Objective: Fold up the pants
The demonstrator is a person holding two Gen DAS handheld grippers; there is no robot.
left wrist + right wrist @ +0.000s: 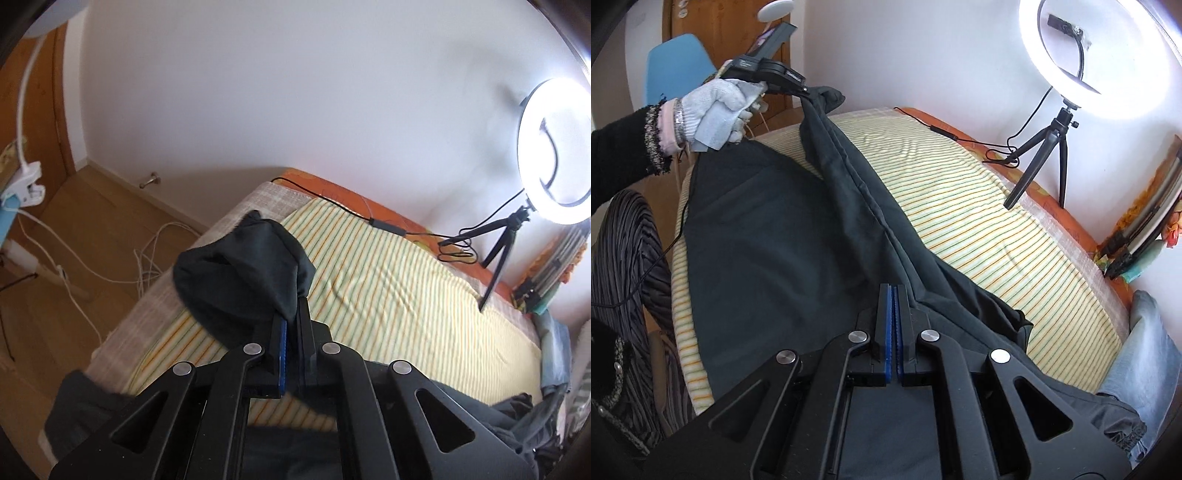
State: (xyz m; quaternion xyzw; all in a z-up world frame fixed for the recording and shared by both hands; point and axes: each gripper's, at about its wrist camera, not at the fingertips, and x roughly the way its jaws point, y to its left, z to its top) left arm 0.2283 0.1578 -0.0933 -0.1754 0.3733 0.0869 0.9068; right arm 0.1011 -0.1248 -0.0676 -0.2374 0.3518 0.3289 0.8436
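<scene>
Dark pants (775, 240) lie lengthwise on a striped sheet (960, 206) over a bed. My left gripper (295, 314) is shut on one leg end (240, 273), which bunches and hangs from the fingertips above the bed. In the right wrist view a gloved hand (713, 107) holds that left gripper (803, 90) at the far end, and a lifted ridge of cloth runs down from it. My right gripper (894, 290) is shut just above the near part of the pants. No cloth shows between its blue pads.
A lit ring light (1108, 59) on a small tripod (1045, 155) stands at the bed's far right edge, with its cable across the sheet. A blue chair (676, 62) and floor cables (147, 258) are left of the bed. Other clothes (535, 424) are piled at the right.
</scene>
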